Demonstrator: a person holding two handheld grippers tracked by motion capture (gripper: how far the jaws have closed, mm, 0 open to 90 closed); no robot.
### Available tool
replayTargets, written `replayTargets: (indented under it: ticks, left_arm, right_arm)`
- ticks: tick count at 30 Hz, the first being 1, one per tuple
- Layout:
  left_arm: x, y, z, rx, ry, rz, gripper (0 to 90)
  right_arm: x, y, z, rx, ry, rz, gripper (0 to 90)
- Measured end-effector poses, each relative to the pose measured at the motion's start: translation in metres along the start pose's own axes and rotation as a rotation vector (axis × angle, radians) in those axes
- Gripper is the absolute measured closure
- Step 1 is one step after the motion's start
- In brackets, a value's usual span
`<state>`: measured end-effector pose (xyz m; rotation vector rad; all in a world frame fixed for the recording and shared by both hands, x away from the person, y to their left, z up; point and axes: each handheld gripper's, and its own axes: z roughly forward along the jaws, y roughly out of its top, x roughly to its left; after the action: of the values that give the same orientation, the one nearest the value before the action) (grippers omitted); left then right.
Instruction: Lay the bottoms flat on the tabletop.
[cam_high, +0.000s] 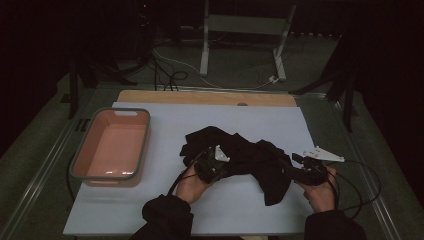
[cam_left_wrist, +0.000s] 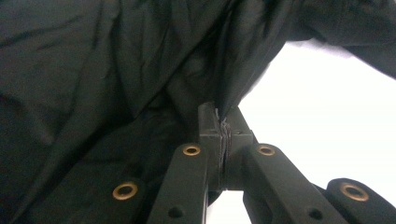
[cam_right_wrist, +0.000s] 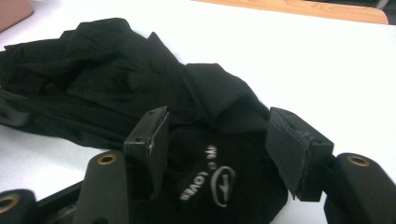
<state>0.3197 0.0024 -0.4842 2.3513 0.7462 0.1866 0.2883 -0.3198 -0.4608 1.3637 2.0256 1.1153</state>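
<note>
Pink bin (cam_high: 111, 145) sits empty at left of the desk (cam_high: 165, 210), probably the drop target. Black garment (cam_high: 240, 152) lies crumpled at centre frame. Left gripper (cam_left_wrist: 223, 122): jaws together, pinching a fold of the fabric so it can lift or spread it. Right gripper (cam_right_wrist: 219, 140): jaws apart, straddling the printed part of the cloth, not pressing, likely lining up a second grip.

open jaws straddle black printed garment (cam_right_wrist: 140, 93) on table (cam_right_wrist: 327, 60).
</note>
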Motion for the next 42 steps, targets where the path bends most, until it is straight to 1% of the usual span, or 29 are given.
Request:
replayTargets:
  ticks: [4, 10, 12, 13, 16, 17, 18, 19, 23, 25, 26, 28, 29, 32, 36, 37, 38, 39, 40, 42]
  left_arm:
    - [0.004, -0.007, -0.016, -0.019, 0.004, -0.010, 89.2]
    - [0.012, -0.018, -0.034, -0.031, 0.025, -0.032, 89.2]
    - [0.016, -0.021, -0.040, -0.037, 0.039, -0.041, 89.2]
    - [0.017, -0.021, -0.042, -0.038, 0.044, -0.046, 89.2]
    - [0.024, -0.022, -0.049, -0.063, 0.065, -0.081, 89.2]
    - [0.026, -0.022, -0.050, -0.066, 0.071, -0.091, 89.1]
    - [0.026, -0.022, -0.050, -0.066, 0.071, -0.091, 88.9]
    - [0.027, -0.022, -0.050, -0.073, 0.073, -0.102, 88.9]
    - [0.023, -0.019, -0.045, -0.086, 0.070, -0.097, 68.8]
    - [0.022, -0.018, -0.044, -0.092, 0.067, -0.098, 61.3]
    - [0.020, -0.016, -0.042, -0.096, 0.058, -0.097, 61.3]
    - [0.018, -0.012, -0.038, -0.106, 0.042, -0.091, 55.9]
    - [0.016, -0.011, -0.036, -0.114, 0.036, -0.088, 54.8]
    - [0.015, -0.008, -0.031, -0.126, 0.031, -0.085, 50.7]
    - [0.014, -0.003, -0.024, -0.145, 0.021, -0.091, 44.3]
    - [0.015, -0.002, -0.023, -0.148, 0.018, -0.088, 41.9]
    - [0.015, 0.000, -0.022, -0.156, 0.019, -0.085, 41.9]
    - [0.015, 0.002, -0.021, -0.164, 0.023, -0.085, 40.3]
    - [0.016, 0.004, -0.020, -0.169, 0.025, -0.085, 36.0]
    - [0.017, 0.007, -0.019, -0.181, 0.040, -0.083, 34.4]
  right_arm:
    - [0.000, 0.000, 0.000, 0.002, -0.002, 0.000, 39.7]
    - [0.000, 0.000, 0.001, 0.003, 0.000, -0.002, 39.7]
    - [0.001, 0.000, 0.001, 0.004, 0.002, -0.001, 39.7]
    - [0.001, 0.000, 0.001, 0.005, 0.003, -0.001, 39.7]
    - [0.001, 0.000, 0.002, 0.008, 0.001, -0.004, 39.8]
    - [0.002, 0.000, 0.002, 0.008, 0.002, -0.004, 39.8]
    - [0.002, 0.000, 0.002, 0.008, 0.002, -0.004, 39.8]
    - [0.001, 0.000, 0.002, 0.008, 0.002, -0.006, 39.8]
    - [0.002, -0.001, 0.003, 0.013, 0.006, -0.009, 39.8]
    - [0.002, -0.001, 0.004, 0.012, 0.009, -0.007, 39.7]
    - [0.002, -0.001, 0.004, 0.014, 0.009, -0.007, 39.7]
    - [0.003, -0.001, 0.004, 0.016, 0.012, -0.011, 39.6]
    - [0.003, -0.001, 0.004, 0.017, 0.015, -0.010, 39.6]
    - [0.004, -0.002, 0.006, 0.025, 0.015, -0.007, 39.1]
    - [0.004, -0.003, 0.008, 0.036, 0.020, -0.008, 37.1]
    - [0.004, -0.004, 0.009, 0.050, 0.023, -0.006, 35.5]
    - [0.004, -0.004, 0.009, 0.050, 0.023, -0.006, 35.5]
    - [0.004, -0.004, 0.010, 0.055, 0.021, -0.002, 35.1]
    - [0.004, -0.006, 0.013, 0.069, 0.014, 0.005, 33.5]
    - [0.003, -0.007, 0.014, 0.073, 0.016, 0.009, 33.1]
